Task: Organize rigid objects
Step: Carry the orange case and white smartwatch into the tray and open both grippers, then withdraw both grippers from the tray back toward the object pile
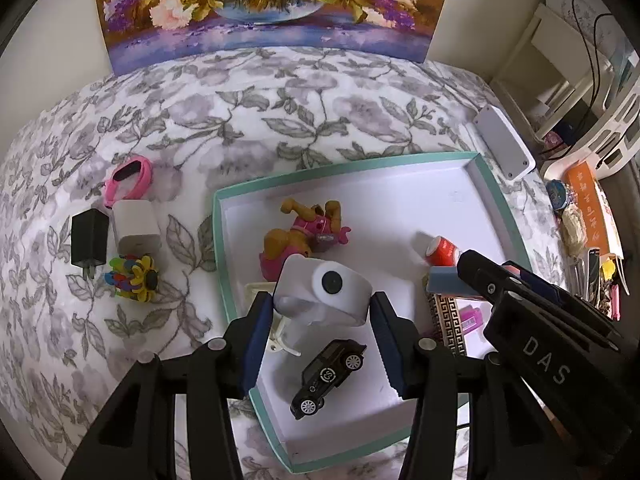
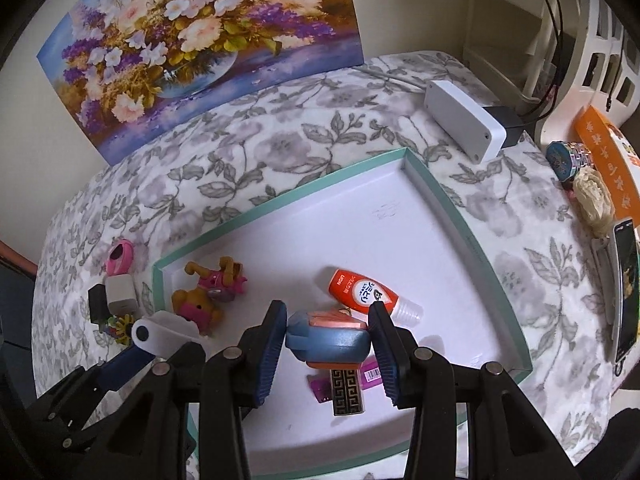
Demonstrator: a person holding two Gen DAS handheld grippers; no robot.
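Observation:
A teal-rimmed white tray (image 1: 218,216) (image 2: 460,216) lies on the floral cloth. In it are a dog figure (image 1: 304,228) (image 2: 208,292), a black toy car (image 1: 328,376), an orange tube (image 1: 442,250) (image 2: 364,290), and a patterned lighter (image 2: 347,390) on a purple packet. My left gripper (image 1: 320,312) is shut on a white round camera-like device (image 1: 324,292) (image 2: 160,334) above the tray. My right gripper (image 2: 330,340) is shut on a blue and orange object (image 2: 328,340) (image 1: 448,282) over the tray.
Left of the tray lie a pink watch (image 1: 128,180), a black charger (image 1: 89,236), a white charger (image 1: 136,226) and a coloured flower toy (image 1: 134,278). A white box (image 2: 464,120) sits at the tray's far right corner. Clutter and a phone (image 2: 626,288) line the right edge.

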